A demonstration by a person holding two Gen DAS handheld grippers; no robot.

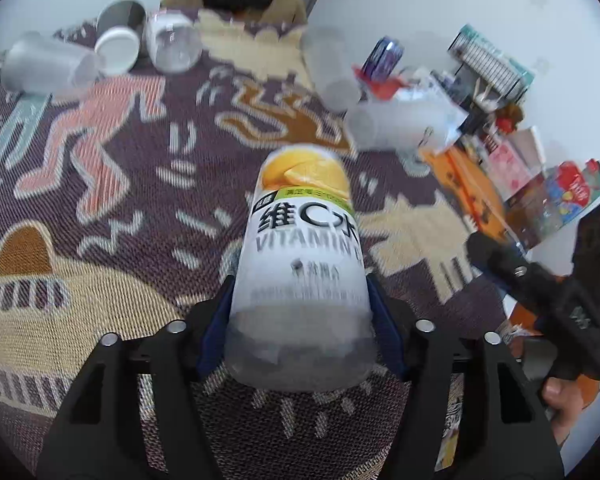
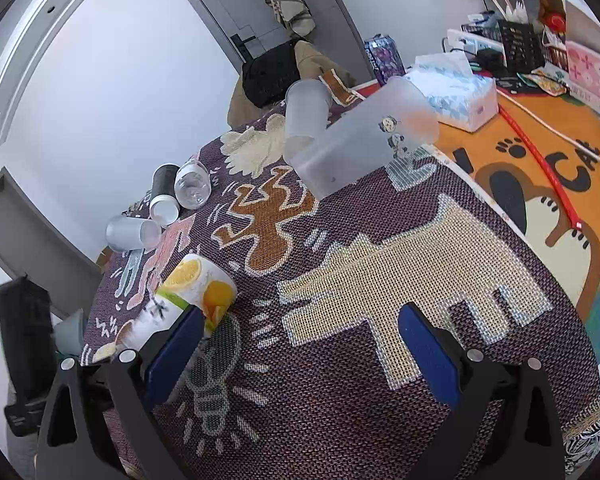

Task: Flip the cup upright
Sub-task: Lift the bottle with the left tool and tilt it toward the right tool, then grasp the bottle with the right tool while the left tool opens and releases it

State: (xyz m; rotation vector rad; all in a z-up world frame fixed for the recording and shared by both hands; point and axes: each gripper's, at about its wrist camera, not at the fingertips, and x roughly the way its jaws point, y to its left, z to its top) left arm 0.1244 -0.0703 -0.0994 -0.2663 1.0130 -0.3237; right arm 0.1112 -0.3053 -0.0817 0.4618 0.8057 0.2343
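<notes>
- Gripping the cup (image 1: 300, 256) between my left gripper (image 1: 300, 312) fingers, tilted above the desk (image 1: 120, 264) rug.
- My right gripper (image 2: 300, 344) hangs spread wide, with bare rug ahead before the frosted cups (image 2: 352, 148) near the far edge.

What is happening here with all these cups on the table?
The left gripper is shut on the vitamin drink cup, holding it over the patterned cloth. The right gripper is open with nothing between its fingers. Several frosted cups lie on their sides farther back.
</notes>
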